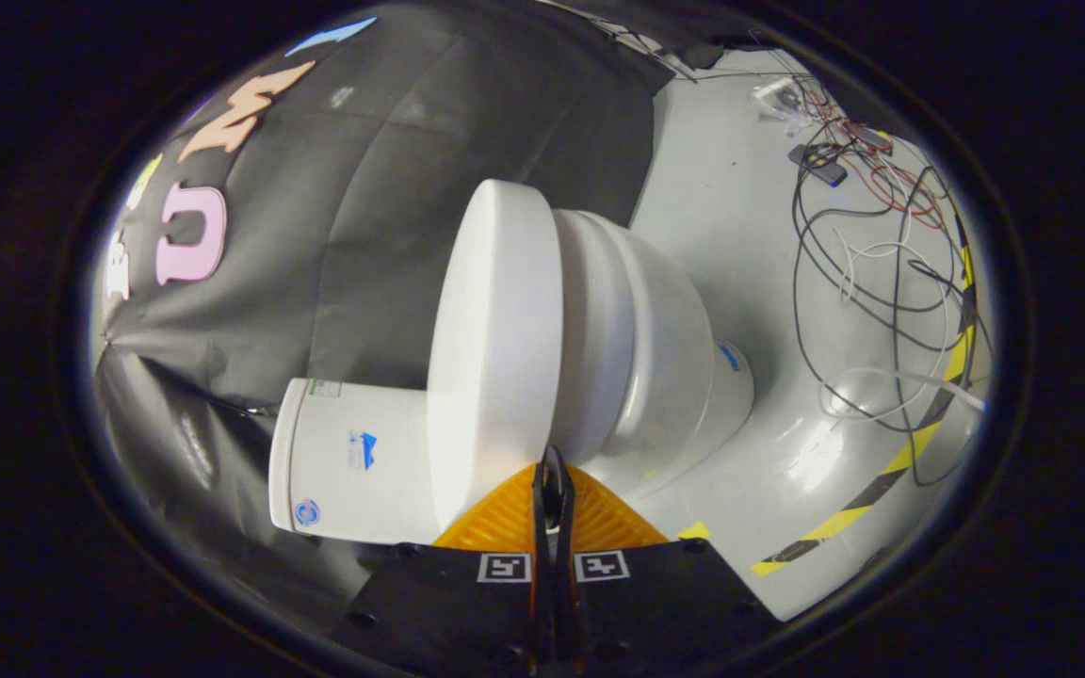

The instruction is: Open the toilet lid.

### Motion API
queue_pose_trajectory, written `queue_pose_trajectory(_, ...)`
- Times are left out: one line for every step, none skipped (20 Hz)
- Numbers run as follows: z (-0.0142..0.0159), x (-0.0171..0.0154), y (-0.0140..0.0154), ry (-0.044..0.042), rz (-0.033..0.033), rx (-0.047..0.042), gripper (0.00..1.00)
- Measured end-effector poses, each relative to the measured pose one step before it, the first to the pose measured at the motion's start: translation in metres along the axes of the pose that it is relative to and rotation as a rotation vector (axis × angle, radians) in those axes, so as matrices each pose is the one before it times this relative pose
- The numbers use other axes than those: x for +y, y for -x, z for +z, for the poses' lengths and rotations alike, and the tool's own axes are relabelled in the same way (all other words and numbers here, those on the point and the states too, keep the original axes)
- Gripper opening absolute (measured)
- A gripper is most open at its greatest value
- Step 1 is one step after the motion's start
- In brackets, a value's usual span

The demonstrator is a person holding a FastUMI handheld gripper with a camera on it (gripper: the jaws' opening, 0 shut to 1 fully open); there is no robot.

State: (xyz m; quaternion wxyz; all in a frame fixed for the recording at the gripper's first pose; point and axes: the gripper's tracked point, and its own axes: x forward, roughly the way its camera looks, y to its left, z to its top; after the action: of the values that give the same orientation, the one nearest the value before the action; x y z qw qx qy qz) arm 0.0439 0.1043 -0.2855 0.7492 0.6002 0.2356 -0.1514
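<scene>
1. Jaws (553, 461): closed, fingers together with almost no gap; tips sit at the lid's rim. Can't tell if they pinch the edge or just touch it.
2. Toilet lid (495, 348): white, down on the seat, directly ahead of the fingertips. View is rolled sideways.
3. Bowl (665, 358) is beyond the lid; tank (354, 461) is beside the lid, against the black cloth wall.
4. Grey floor (731, 217) beyond the bowl, with loose cables (882, 264) and yellow-black tape (882, 480).

Test booth, toilet (590, 339) on grey floor (740, 217); loose cables (872, 254)
</scene>
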Motion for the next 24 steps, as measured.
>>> queue_pose_trajectory(-0.00057, 0.00829, 0.00147, -0.0169, 0.02122, -0.01891, 0.03)
queue_pose_trajectory(0.00283, 0.00528, 0.00205, 0.00072, 0.00771, -0.01691, 0.03)
queue_pose_trajectory(-0.00034, 0.00186, 0.00148, 0.00335, -0.01443, -0.00192, 0.03)
queue_pose_trajectory(0.00105, 0.00382, 0.00224, 0.00378, -0.02827, -0.01484, 0.03)
queue_pose_trajectory(0.00013, 0.00574, 0.00356, 0.02176, -0.01891, -0.00024, 0.03)
queue_pose_trajectory(0.00399, 0.00814, 0.00316, 0.01422, -0.00691, -0.00722, 0.03)
queue_pose_trajectory(0.00016, 0.01167, 0.00338, 0.01751, 0.00484, -0.0035, 0.03)
queue_pose_trajectory(0.00131, 0.00922, 0.00301, 0.01455, 0.00541, -0.00076, 0.03)
queue_pose_trajectory(-0.00033, 0.0075, 0.00208, 0.01499, 0.00068, -0.00764, 0.03)
queue_pose_trajectory(-0.00052, 0.00643, 0.00232, 0.01577, 0.00455, -0.00399, 0.03)
queue_pose_trajectory(0.00099, 0.00733, 0.00246, -0.00158, 0.01004, -0.01194, 0.03)
queue_pose_trajectory(0.00074, 0.00991, 0.00217, -0.0058, 0.01315, -0.00974, 0.03)
queue_pose_trajectory(-0.00288, 0.00695, 0.00111, 0.00917, 0.00607, -0.00577, 0.03)
queue_pose_trajectory(0.00066, 0.00625, 0.00177, 0.02622, -0.00451, -0.00584, 0.03)
queue_pose_trajectory(0.00009, 0.0061, 0.00342, 0.02616, -0.00287, -0.00764, 0.03)
queue_pose_trajectory(0.00118, 0.0107, 0.00202, 0.00035, 0.00899, -0.01205, 0.03)
queue_pose_trajectory(-0.00135, 0.01399, 0.00054, -0.00107, 0.01117, -0.01109, 0.03)
queue_pose_trajectory(-0.00065, 0.00983, 0.0003, 0.01761, 0.00437, -0.00536, 0.04)
queue_pose_trajectory(-0.0014, 0.00469, 0.00165, 0.02529, -0.00518, -0.00217, 0.04)
queue_pose_trajectory(-0.00039, 0.00463, 0.00063, 0.01924, -0.00637, -0.00286, 0.05)
queue_pose_trajectory(-0.00255, 0.00533, 0.00004, 0.01329, -0.00449, 0.00252, 0.05)
queue_pose_trajectory(0.00142, 0.00352, 0.00053, 0.00328, -0.00303, -0.00543, 0.06)
queue_pose_trajectory(-0.00033, 0.00426, -0.00006, 0.00976, 0.00049, -0.00171, 0.06)
queue_pose_trajectory(0.00042, 0.00356, 0.00064, 0.01445, -0.00116, -0.00594, 0.06)
